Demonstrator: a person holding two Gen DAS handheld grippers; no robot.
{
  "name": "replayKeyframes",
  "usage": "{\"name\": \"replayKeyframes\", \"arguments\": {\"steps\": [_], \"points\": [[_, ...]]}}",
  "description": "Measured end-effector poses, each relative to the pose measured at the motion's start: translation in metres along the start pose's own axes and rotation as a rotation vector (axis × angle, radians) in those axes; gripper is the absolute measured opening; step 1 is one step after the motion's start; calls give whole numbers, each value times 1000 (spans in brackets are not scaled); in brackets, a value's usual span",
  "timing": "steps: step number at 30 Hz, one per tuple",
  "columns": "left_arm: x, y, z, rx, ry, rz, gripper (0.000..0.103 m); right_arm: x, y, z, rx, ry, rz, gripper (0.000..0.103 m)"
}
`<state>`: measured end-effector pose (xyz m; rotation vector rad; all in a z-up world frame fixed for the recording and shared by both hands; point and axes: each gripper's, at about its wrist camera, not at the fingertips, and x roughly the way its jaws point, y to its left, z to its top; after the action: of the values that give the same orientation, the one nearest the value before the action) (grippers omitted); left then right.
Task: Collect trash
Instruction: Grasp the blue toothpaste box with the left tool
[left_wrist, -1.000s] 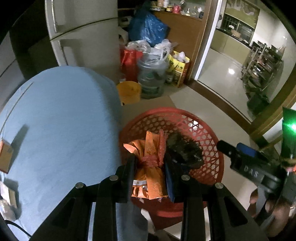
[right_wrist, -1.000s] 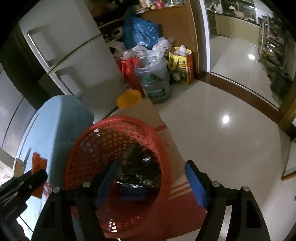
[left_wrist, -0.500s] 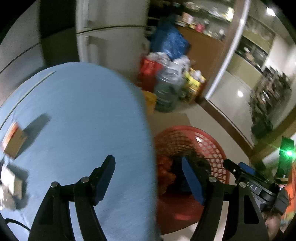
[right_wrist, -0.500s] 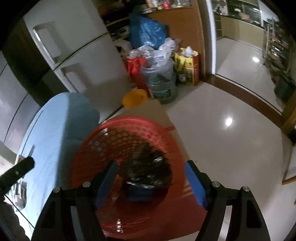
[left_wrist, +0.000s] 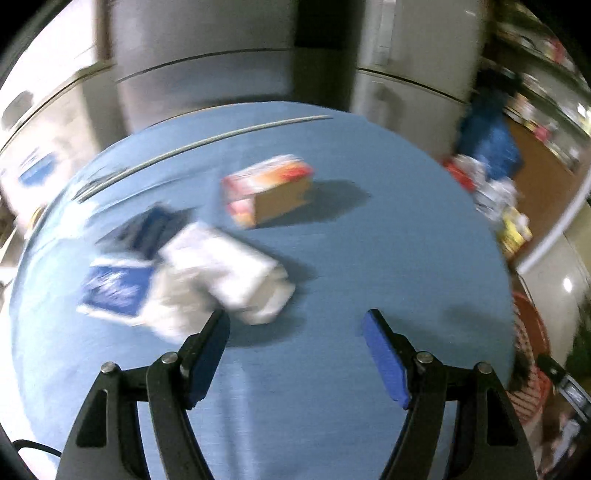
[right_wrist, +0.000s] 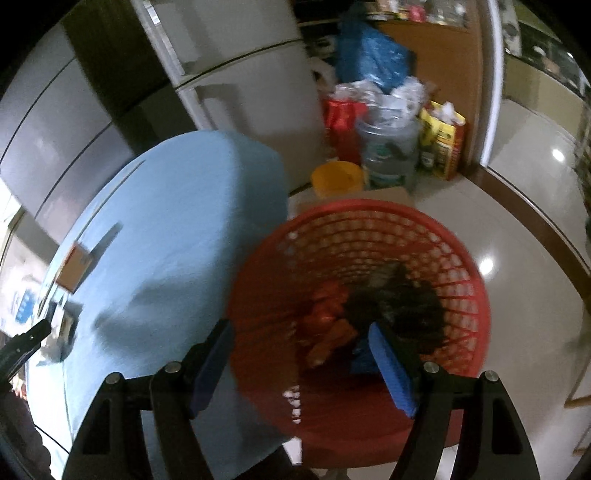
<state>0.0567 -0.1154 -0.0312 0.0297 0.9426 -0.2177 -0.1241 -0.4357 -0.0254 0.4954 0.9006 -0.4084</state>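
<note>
Left gripper (left_wrist: 295, 325), empty and spread wide since dropping the orange wrapper (right_wrist: 325, 321) in the basket (right_wrist: 369, 214), now faces white packaging (left_wrist: 225, 273) at ten o'clock.

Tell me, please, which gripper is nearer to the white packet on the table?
Left. The left gripper hangs open right beside the white packet; the right gripper hangs over the red basket.

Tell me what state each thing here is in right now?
Left gripper: open, empty, over the table.
Right gripper: open, empty, above the basket.
Red basket: partly filled with trash.
White packet: lying on the table.
Small carton: lying on its side.
</note>
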Motion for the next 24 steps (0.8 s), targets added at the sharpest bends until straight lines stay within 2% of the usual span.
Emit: {"name": "replayKeyframes", "arguments": {"steps": [8,11,16,19,23,24], "points": [[8,126,-5,-305,20,80,75,2,50,-10,-100,22,7,78],[16,158,2,-416,49,58,77,5,70,-13,-140,34,18,78],[26,169,20,-509,59,-11,77,5,105,-19,-207,41,39,78],[43,166,33,-553,77,20,78,6,120,-24,-240,50,48,78],[73,167,41,-595,176,66,79,4,128,-29,-264,56,56,78],[70,166,40,-583,158,78,79,4,128,-29,-264,57,57,78]]}}
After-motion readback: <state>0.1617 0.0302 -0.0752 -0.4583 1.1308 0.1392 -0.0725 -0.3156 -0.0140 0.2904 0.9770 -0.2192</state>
